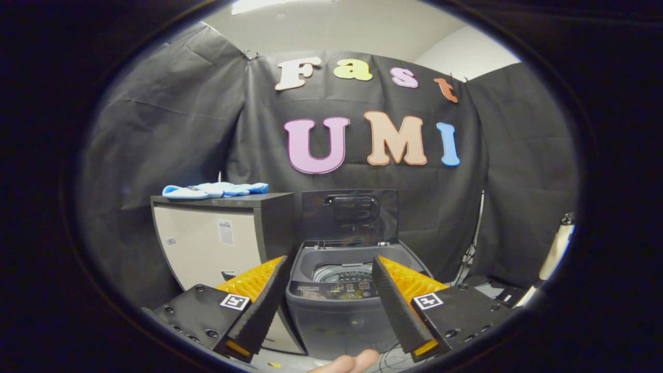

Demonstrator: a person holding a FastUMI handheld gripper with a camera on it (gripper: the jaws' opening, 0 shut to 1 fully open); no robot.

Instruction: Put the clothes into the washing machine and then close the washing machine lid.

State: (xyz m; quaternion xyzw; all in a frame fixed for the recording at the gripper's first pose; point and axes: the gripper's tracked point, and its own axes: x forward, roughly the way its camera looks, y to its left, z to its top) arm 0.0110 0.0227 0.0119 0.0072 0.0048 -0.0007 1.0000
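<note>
A cabinet (217, 243) stood ahead of the claw (330, 267) and to its left, beside the washing machine (342, 305), which sat just beyond the fingers and showed through the gap between them. The machine's lid (349, 215) was raised upright at the back, leaving the drum (344, 272) exposed. The claw was spread wide with nothing between its fingers. The clothes (215, 190), a light blue bundle, lay on top of the cabinet, well apart from the claw. A fingertip (349, 362) showed beneath the fingers.
</note>
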